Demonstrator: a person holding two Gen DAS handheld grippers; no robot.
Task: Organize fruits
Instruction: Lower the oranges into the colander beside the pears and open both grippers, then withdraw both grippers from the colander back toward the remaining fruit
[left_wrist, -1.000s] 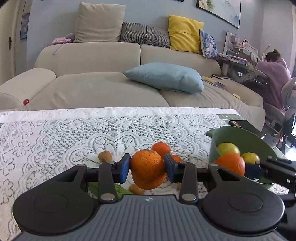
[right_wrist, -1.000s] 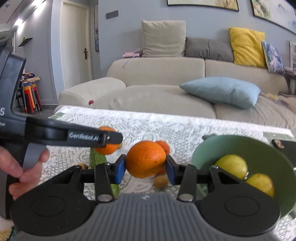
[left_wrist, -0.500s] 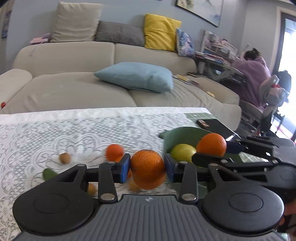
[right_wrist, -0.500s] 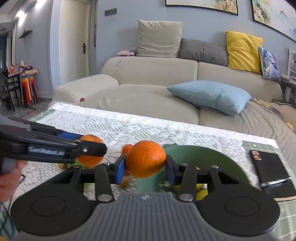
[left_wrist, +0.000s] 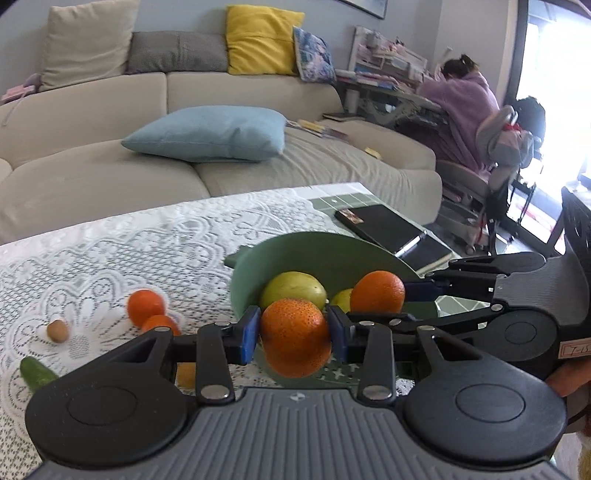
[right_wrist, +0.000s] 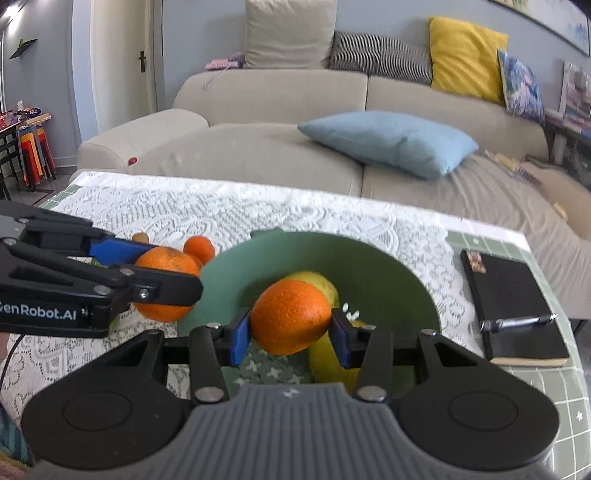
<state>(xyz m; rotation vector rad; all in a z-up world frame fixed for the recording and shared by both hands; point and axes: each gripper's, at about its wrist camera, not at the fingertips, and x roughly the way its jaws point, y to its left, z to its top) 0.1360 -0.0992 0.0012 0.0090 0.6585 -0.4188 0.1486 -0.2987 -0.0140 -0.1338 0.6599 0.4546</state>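
Round dimpled oranges, each clamped in left claw, right claw, smooth green bowl

Black notebook with pen on table; blue pillow on sofa.

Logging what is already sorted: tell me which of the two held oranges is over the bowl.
The right gripper's orange hangs over the green bowl, above the yellow-green fruit. The left gripper's orange sits outside the rim, over the lace cloth.
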